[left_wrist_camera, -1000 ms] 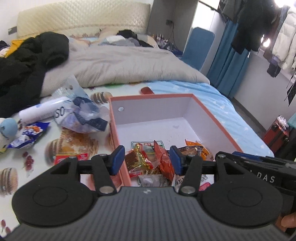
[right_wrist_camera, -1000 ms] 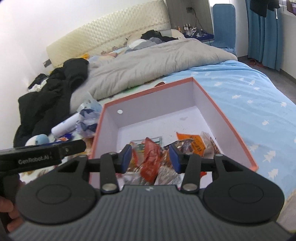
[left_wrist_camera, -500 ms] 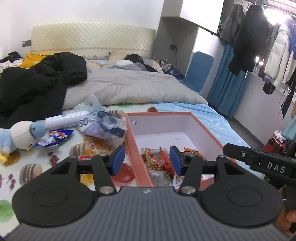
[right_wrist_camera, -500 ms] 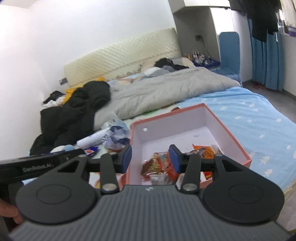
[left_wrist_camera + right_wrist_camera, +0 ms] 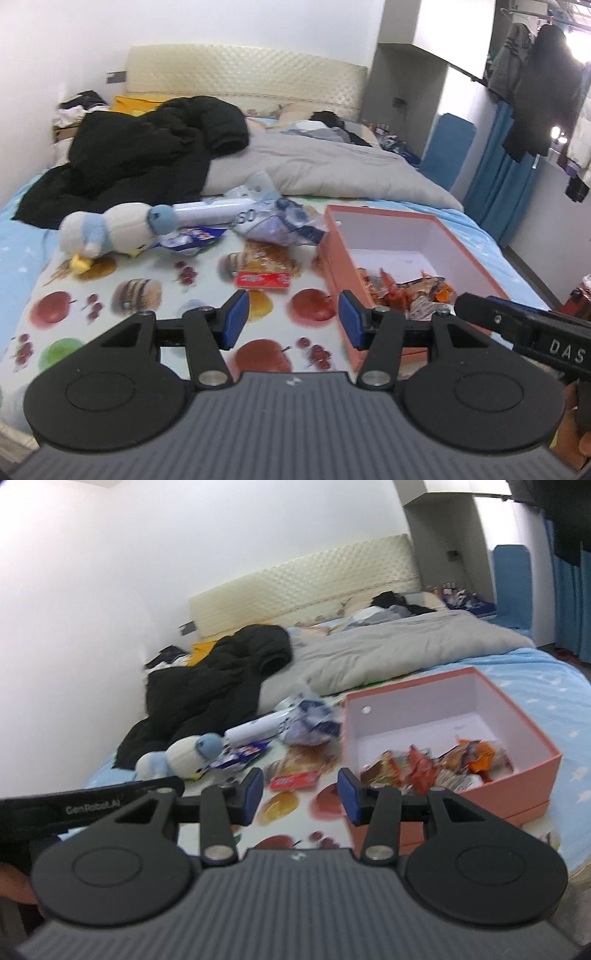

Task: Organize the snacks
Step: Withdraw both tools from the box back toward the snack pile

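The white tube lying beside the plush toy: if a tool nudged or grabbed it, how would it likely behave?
The white tube looks round and lies on its side on the printed cloth, so a nudge would probably roll it. Its smooth, glossy surface may slip between pads. It looks rigid enough to keep its shape, though its weight cannot be judged.

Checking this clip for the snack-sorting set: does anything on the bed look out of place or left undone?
Yes. Several snacks still lie outside the pink box: a red packet, a bread bag and a blue-white packet on the fruit-print sheet. A plush toy lies among them. Both grippers are open and empty.
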A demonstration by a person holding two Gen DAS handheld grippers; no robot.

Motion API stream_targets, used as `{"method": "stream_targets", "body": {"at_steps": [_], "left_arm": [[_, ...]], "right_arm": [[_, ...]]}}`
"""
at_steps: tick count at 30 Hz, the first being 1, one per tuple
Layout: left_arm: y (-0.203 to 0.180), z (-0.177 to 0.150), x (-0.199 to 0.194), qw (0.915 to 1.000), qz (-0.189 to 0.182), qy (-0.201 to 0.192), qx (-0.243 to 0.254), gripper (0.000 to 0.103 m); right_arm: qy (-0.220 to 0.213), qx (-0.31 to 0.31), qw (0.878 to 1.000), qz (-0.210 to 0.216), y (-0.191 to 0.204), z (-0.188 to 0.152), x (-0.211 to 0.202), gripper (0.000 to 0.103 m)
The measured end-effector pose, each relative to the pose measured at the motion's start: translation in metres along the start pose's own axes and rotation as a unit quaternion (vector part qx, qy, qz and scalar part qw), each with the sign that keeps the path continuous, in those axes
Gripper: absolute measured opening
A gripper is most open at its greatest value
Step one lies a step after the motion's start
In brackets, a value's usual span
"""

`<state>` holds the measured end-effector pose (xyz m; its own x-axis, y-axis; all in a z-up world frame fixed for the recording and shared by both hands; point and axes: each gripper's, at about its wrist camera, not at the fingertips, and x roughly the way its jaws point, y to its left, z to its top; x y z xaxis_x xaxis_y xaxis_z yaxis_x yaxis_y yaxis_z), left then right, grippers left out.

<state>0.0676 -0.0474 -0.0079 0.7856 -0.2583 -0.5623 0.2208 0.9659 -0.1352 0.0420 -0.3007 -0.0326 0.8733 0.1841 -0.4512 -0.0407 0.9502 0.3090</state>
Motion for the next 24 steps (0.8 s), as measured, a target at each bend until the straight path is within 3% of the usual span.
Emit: {"method": "stream_targets", "body": {"at_steps": [5, 18, 24], "left_arm": [[0.013, -0.009, -0.010, 0.9999, 0.007, -0.005, -0.014, 0.059], [0.033, -0.026, 0.016, 0.9994, 0.014, 0.001, -0.031, 0.063], [0.052, -0.041, 0.045, 0.9982, 0.030, 0.035, -0.038, 0.066]], "right_arm": [[0.009, -0.017, 1.000, 0.018, 0.016, -0.013, -0.003, 0.047], [0.043, -0.036, 0.998, 0.030, 0.027, -0.046, 0.016, 0.047], [0.060, -0.048, 0.997, 0.032, 0.031, -0.061, 0.031, 0.047]]}}
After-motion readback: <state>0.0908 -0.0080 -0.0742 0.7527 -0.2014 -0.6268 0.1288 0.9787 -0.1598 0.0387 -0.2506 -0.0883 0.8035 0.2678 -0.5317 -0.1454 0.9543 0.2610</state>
